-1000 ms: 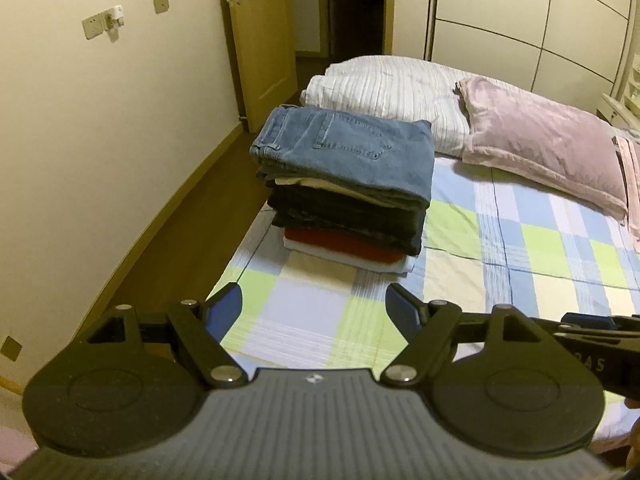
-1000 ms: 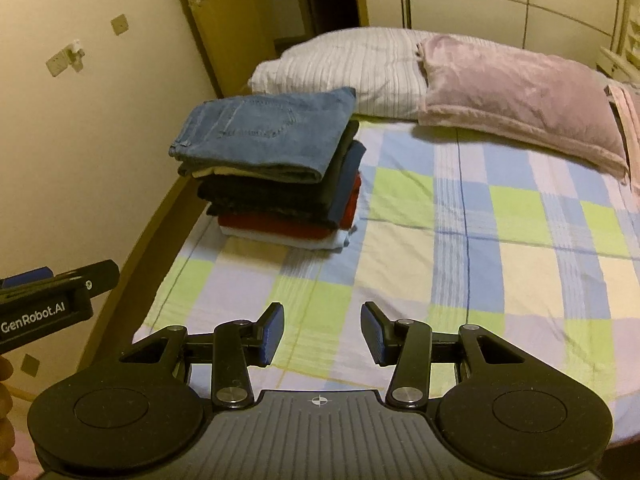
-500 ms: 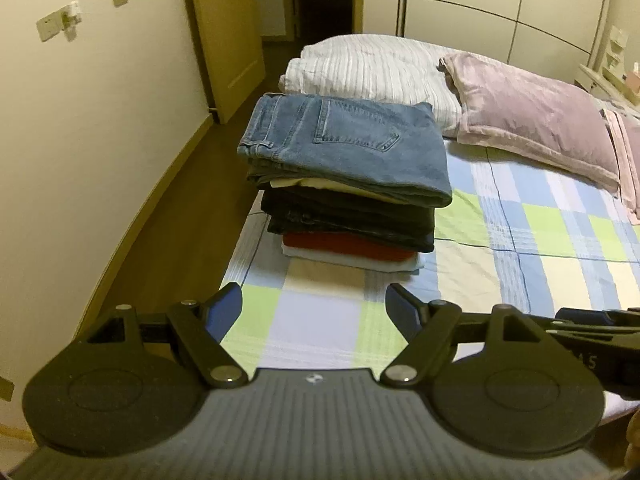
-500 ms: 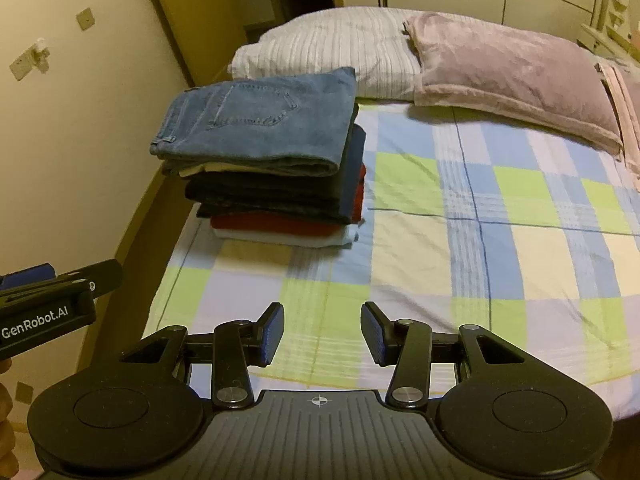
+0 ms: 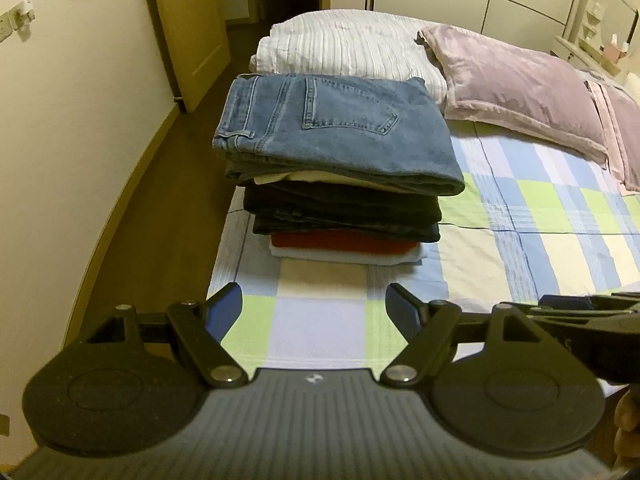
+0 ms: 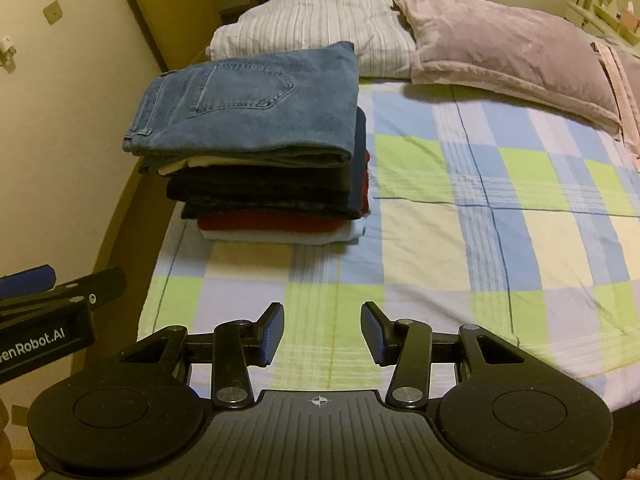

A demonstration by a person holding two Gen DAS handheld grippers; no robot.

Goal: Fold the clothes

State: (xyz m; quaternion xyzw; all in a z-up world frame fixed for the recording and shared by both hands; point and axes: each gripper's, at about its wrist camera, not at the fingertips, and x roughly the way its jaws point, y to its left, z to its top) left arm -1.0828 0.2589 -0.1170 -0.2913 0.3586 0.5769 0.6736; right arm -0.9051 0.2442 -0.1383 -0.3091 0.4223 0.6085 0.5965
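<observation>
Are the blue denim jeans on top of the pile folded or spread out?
Folded: the blue denim jeans lie as a compact rectangle, doubled edge showing.

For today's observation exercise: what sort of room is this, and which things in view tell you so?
A bedroom, most likely: a bed with a checked sheet, a white striped pillow beside a mauve pillow, and folded clothes stacked on it.

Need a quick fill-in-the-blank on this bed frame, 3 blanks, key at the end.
1. The garment on top of the folded stack is a pair of blue ____.
2. The pillow to the right of the white striped pillow is ____ in colour.
3. The right gripper and the left gripper both hold ____ between their fingers.

Missing words: jeans; pink; nothing
</observation>
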